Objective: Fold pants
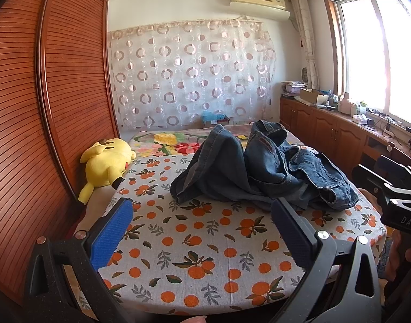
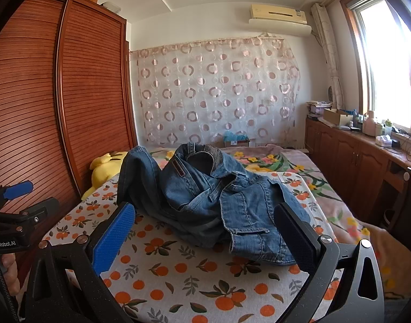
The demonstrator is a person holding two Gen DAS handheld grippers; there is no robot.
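**A:** Working across from the left, what matters first?

**B:** Far left is the louvred wardrobe (image 1: 44, 107), and beside it a yellow plush toy (image 1: 107, 162) lies at the bed's edge. Neither is in the way, I think, but the toy sits near where a trouser leg may need to stretch out.

**A:** And the left gripper (image 1: 202, 231)?

**B:** Its jaws are spread wide with nothing between them, hovering over the orange-print sheet (image 1: 178, 245), short of the cloth. The jeans (image 1: 259, 172) lie in a crumpled heap mid-bed, ahead of it and a little right.

**A:** So what is the step in hand?

**B:** Judging by the heap, finding ends to grab. No fold can go well until the denim is spread flat. The hem-like edge on the heap's left side looks the easiest bite for the left tool.

**A:** The right side?

**B:** The right gripper (image 2: 205, 239) is equally released and empty, close to the jeans' near edge. From its view the waistband (image 2: 194, 158) stands up at the back of the pile, with a leather patch showing. I'd send it there, or to the near flap if that proves to be the waist.

**A:** Any risks?

**B:** Pinching two layers at once, which would leave a twist when lifted. Take a single thick seam, lift both ends together, and shake out before laying down. The wooden cabinets (image 2: 361, 158) under the window at far right are well apart.
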